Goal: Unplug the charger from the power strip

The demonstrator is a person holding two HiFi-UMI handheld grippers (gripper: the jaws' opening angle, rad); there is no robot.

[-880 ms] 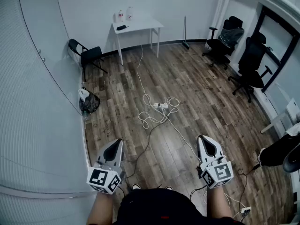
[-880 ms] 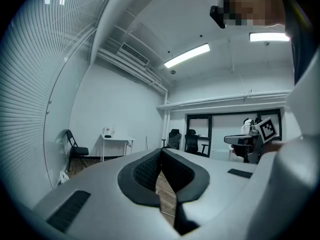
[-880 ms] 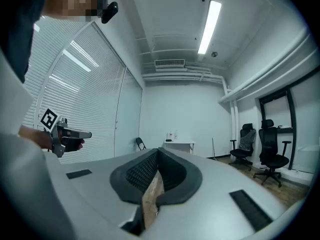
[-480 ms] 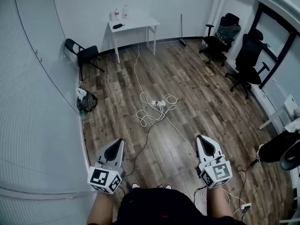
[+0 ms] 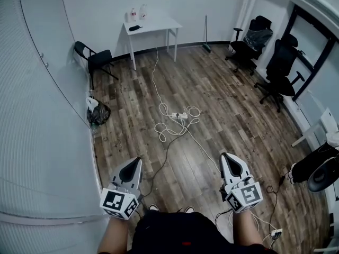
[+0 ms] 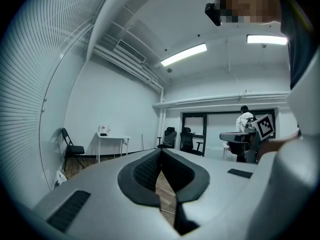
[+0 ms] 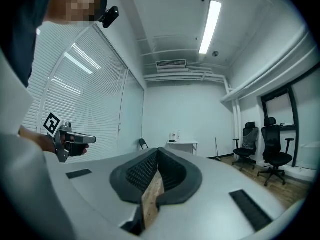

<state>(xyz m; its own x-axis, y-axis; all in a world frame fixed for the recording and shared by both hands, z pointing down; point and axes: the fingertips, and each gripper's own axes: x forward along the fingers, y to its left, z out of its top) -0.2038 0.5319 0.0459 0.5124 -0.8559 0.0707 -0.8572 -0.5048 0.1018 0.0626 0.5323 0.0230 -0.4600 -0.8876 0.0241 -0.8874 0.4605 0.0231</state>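
A white power strip [image 5: 180, 116] lies on the wood floor in the middle of the room, among loops of white cable [image 5: 168, 132]. At this distance I cannot make out the charger on it. Both grippers are held level and low, well short of the strip. My left gripper [image 5: 136, 160] is at the lower left and my right gripper [image 5: 224, 155] is at the lower right. In the left gripper view the left gripper's [image 6: 161, 150] jaws meet at the tip with nothing between them. The right gripper's [image 7: 158, 149] jaws likewise meet and hold nothing.
A white table [image 5: 153, 28] with bottles stands at the far wall. A folding chair [image 5: 95, 61] and a black bag [image 5: 99, 115] sit by the left wall. Office chairs [image 5: 280, 67] stand at the right. A dark cable [image 5: 168, 157] runs toward my feet, near a second strip [image 5: 275, 232].
Both grippers keep their places and stay shut. The head view has shifted only slightly.
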